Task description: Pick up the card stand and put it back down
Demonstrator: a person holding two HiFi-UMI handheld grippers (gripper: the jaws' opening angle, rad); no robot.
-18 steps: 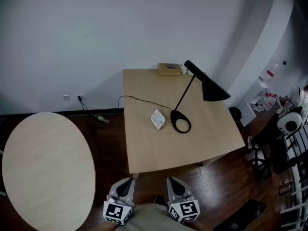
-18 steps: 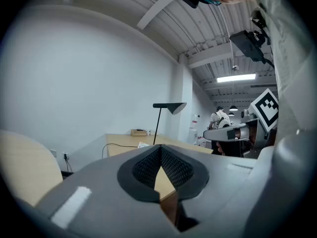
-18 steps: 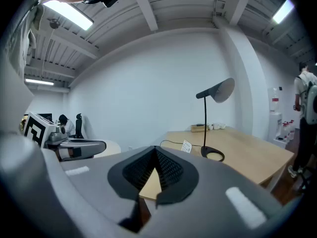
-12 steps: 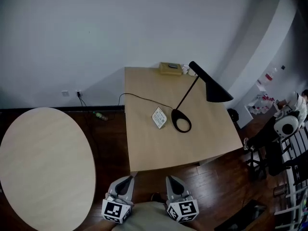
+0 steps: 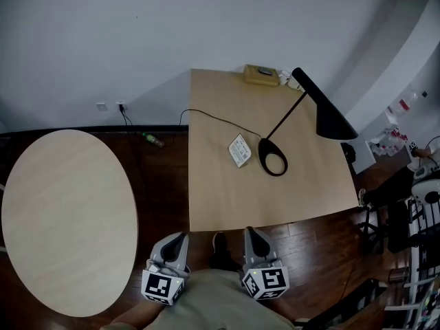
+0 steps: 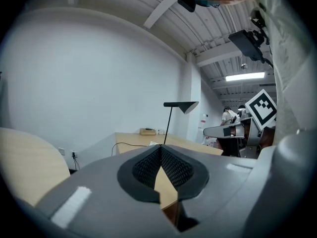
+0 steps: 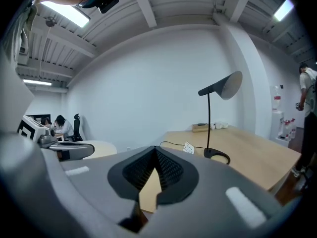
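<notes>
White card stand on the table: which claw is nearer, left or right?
Right. The right claw hangs short of the light wooden table's near edge, almost in line with the white card stand; the left claw sits beside it, farther left.

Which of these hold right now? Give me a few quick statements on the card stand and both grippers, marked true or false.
1. The card stand sits on the rectangular table, beside the desk lamp. True.
2. The right gripper holds the card stand. False: it is shut on nothing, short of the table's near edge.
3. The left gripper is open. False: its jaws are together, empty.
4. A yellowish box lies at the table's far edge. True.
</notes>
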